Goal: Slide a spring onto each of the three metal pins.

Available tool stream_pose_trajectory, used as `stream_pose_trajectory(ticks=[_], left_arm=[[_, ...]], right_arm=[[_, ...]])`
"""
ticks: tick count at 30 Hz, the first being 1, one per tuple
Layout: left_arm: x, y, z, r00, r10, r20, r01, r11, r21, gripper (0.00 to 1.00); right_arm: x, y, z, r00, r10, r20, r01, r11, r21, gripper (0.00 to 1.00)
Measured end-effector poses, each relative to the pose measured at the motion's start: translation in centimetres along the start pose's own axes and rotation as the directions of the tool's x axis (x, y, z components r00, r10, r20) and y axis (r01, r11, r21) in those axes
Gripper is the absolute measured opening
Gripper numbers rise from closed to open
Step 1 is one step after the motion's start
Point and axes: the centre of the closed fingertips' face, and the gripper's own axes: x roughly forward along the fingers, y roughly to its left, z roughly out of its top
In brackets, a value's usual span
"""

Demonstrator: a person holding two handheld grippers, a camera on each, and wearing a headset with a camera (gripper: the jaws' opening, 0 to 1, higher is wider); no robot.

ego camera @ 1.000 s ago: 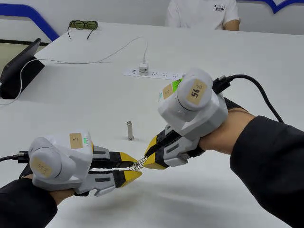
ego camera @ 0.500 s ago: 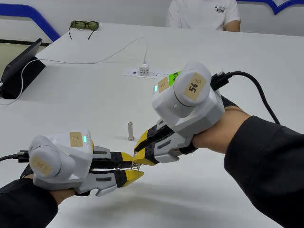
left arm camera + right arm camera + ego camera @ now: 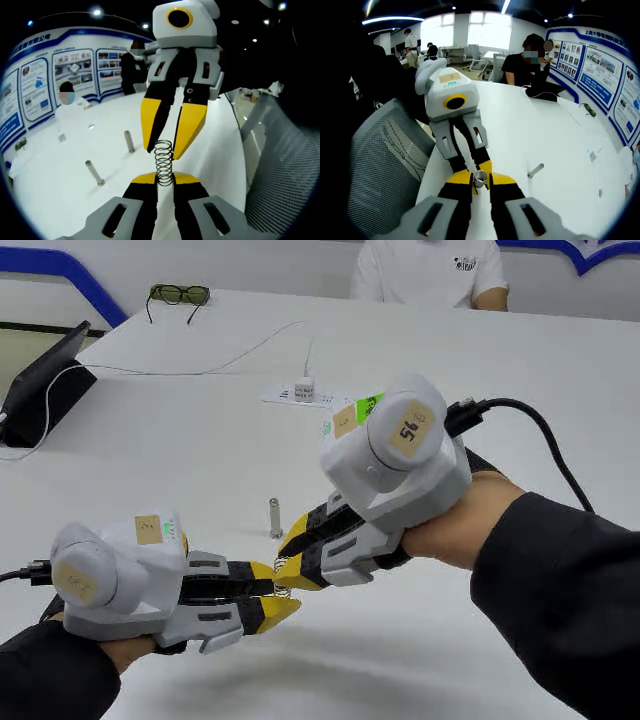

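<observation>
The left gripper [image 3: 164, 181] is clamping one end of the spring [image 3: 163, 160] while the right gripper [image 3: 162, 151] is pinching the other end, tips meeting above the white table [image 3: 200, 440], with a metal pin [image 3: 275, 517] standing upright just beyond them

White table [image 3: 200, 470], wide and smooth. Upright near its middle, a short metal pin [image 3: 275, 517]. Farther back, a flat white power strip [image 3: 335, 398] with a plug [image 3: 304, 389] in it and a thin cable [image 3: 200, 368] running left. At the far edge, dark glasses [image 3: 178, 293]. By the left edge, a black device [image 3: 45, 390], perhaps resting on the table too.
</observation>
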Motion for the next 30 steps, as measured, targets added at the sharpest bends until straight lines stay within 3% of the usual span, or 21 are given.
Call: stream_pose_trajectory(ticks=[26, 30], left_arm=[[0.0, 0.4, 0.3, 0.9996, 0.012, 0.024, -0.011, 1.0, -0.021, 0.12], [-0.2, 0.6, 0.0, 0.9996, 0.024, 0.015, -0.024, 0.999, -0.03, 0.17]], right_arm=[[0.3, -0.5, 0.4, 0.9987, -0.002, 0.051, -0.001, 0.998, 0.063, 0.12], [0.2, -1.1, 0.5, 0.9981, -0.016, 0.06, 0.011, 0.997, 0.073, 0.12]])
